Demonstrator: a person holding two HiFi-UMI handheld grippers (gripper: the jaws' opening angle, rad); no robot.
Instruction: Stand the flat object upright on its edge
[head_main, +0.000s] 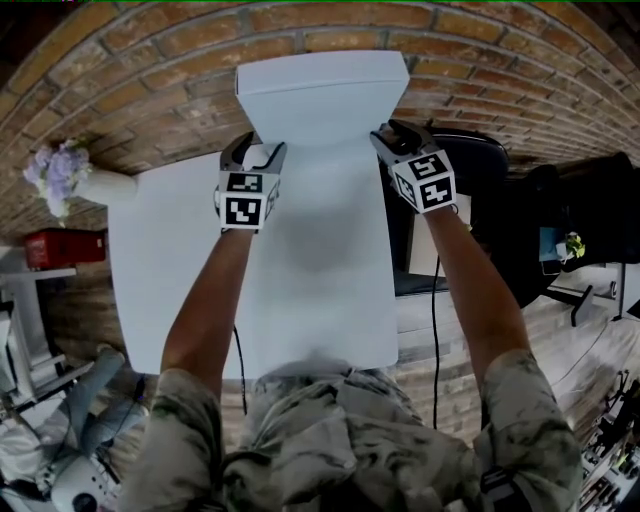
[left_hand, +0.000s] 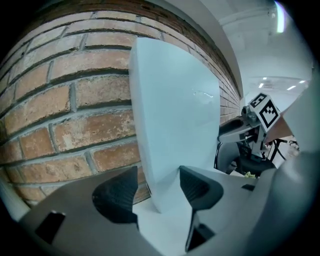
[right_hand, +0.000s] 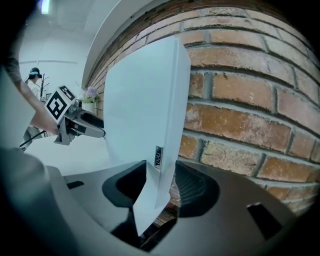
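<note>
- Against the brick wall (head_main: 150, 60), the white board (head_main: 320, 100) is standing upright on the table (head_main: 150, 300).
- Left gripper (head_main: 258, 148) is straddling its left edge, jaws released, a gap showing at one pad.
- Right gripper (head_main: 393, 130) is straddling the right edge, jaws slack.

The print on the small dark label (right_hand: 158, 156) at the thin white flat panel's (right_hand: 142, 95) edge is too small for me to read. My camouflage-patterned shirt (head_main: 340, 430) covers part of the white rectangular table's (head_main: 150, 300) near edge.
</note>
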